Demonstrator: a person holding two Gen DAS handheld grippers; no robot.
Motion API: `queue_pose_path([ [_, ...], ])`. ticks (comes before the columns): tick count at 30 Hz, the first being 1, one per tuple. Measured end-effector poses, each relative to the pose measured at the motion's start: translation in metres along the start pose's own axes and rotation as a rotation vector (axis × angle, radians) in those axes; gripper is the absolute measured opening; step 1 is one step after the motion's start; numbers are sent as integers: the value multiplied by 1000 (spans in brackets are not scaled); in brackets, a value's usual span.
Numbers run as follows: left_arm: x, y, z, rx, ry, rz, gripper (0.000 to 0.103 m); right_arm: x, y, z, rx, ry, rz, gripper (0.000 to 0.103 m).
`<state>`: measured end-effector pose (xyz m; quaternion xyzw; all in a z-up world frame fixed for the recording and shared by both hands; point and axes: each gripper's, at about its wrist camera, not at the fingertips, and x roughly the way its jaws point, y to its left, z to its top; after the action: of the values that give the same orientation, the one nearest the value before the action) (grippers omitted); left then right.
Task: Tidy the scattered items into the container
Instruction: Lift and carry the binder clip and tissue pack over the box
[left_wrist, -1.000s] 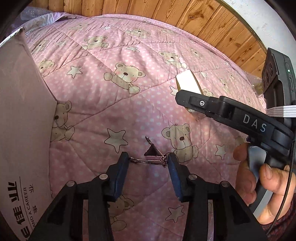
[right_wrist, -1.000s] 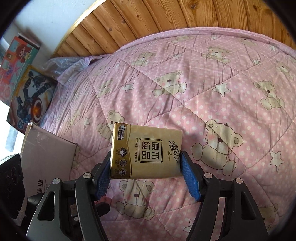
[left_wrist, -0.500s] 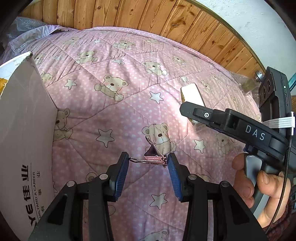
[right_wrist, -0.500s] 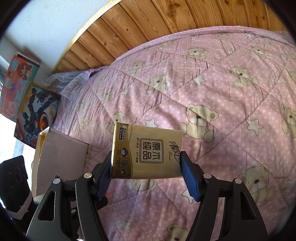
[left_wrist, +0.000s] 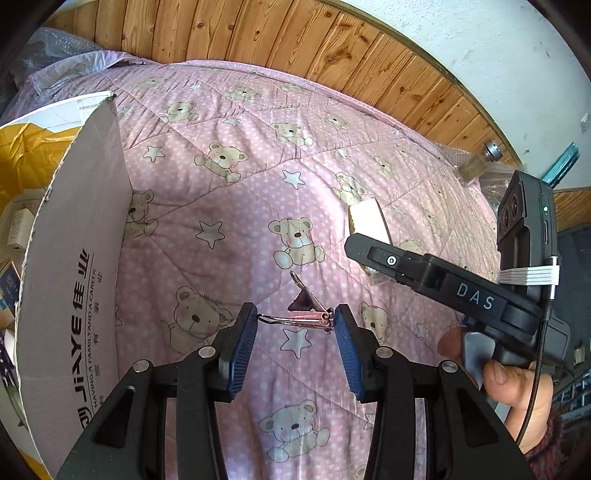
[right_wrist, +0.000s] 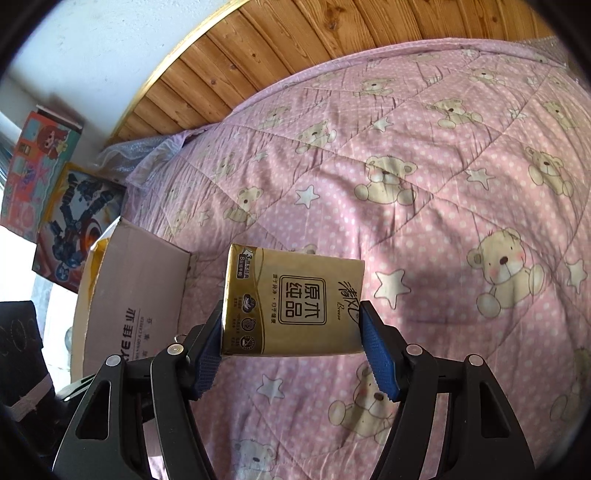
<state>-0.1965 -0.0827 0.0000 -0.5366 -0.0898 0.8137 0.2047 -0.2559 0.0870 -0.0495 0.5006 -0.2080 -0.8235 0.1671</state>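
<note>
My left gripper (left_wrist: 295, 321) is shut on a pink binder clip (left_wrist: 304, 314), held above the pink bear-print quilt (left_wrist: 240, 192). The cardboard box (left_wrist: 74, 266) stands at the left of this view with a flap raised, a yellow bag and small packs inside. In the right wrist view my right gripper (right_wrist: 291, 332) is shut on a gold tissue pack (right_wrist: 291, 302), lifted over the quilt (right_wrist: 424, 192); the box (right_wrist: 136, 280) sits to its left. The right gripper body (left_wrist: 461, 291) and the tissue pack's white end (left_wrist: 367, 219) show at the right of the left wrist view.
A wooden plank wall (left_wrist: 295, 48) runs behind the bed. Colourful toy boxes (right_wrist: 55, 195) lean against the wall left of the bed. A person's hand (left_wrist: 517, 387) grips the right tool's handle. Bubble wrap and a small jar (left_wrist: 476, 166) lie at the bed's far right.
Both grippers have risen and shifted toward the box. The box's open top and yellow contents now show in the left wrist view, and the box looks nearer in the right wrist view.
</note>
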Motion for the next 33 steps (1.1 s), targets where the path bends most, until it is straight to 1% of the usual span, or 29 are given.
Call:
queue_pose_path([
  [11, -35, -7, -28, 17, -30, -33, 45, -21, 8, -48, 36, 1, 1, 70],
  [20, -65, -8, -58, 21, -53, -49, 45, -43, 19, -86, 52, -12, -1, 70],
  [33, -104, -6, -91, 22, -91, -70, 45, -68, 39, -127, 48, -19, -6, 70],
])
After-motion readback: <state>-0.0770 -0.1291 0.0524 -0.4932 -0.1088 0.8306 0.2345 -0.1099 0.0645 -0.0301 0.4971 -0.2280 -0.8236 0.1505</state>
